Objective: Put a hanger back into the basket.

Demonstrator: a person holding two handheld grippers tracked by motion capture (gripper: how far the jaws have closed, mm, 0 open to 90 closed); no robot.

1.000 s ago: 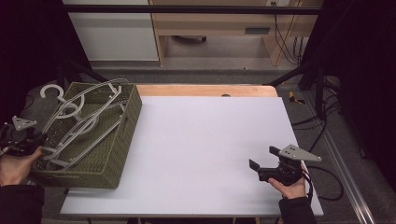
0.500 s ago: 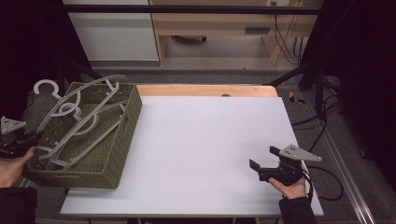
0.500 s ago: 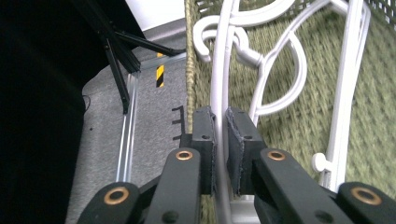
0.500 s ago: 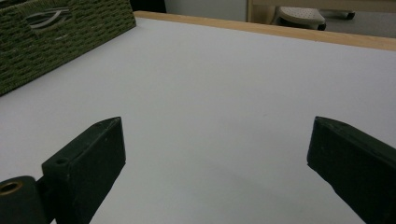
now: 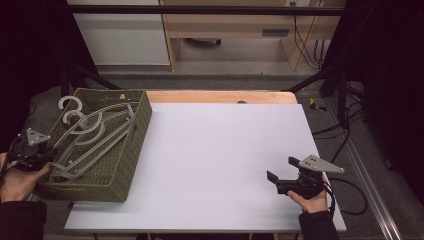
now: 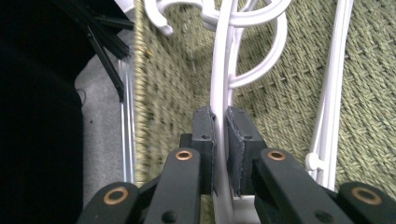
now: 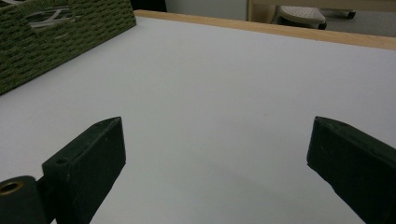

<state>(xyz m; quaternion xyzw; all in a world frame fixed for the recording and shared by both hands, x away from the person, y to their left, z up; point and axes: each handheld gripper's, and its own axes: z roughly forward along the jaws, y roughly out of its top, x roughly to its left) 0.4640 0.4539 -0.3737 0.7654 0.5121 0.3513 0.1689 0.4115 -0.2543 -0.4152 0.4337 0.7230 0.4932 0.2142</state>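
Gripping: thin white plastic bar of a hanger [image 6: 220,140] is clamped between the black pads of the left gripper [image 6: 219,135]; jaws drawn in tight on it, no gap seen.
Left gripper location: held at the near-left rim of the olive-green woven rectangular basket [image 5: 131,165], at the table's left edge, seen in the high view as left gripper [image 5: 31,152] with the hand [image 5: 17,180] below it.
Hanger axis: held bar runs straight away from the jaws, hook ends at the far end; in the high view the pale grey-white plastic hangers [image 5: 90,137] lie diagonally, near-left to far, hooks [image 5: 70,106] over the far-left corner of the basket.
Stack: several hangers overlapped in the basket; how many cannot be told, nor whether the others are tangled with the held one.
Right gripper: black two-jaw right gripper [image 5: 285,181] held just above the near-right of the white table top [image 5: 220,150], jaws spread wide, nothing between them.
Direction from right gripper: basket lies to the left and farther off, well apart; its woven side [image 7: 51,42] is seen at the upper left of the right gripper view.
Nearer hand: left, already on the hanger.
Judged next need: hanger probably to be drawn out along its long axis; snagging of neighbouring hooks is a likely risk.
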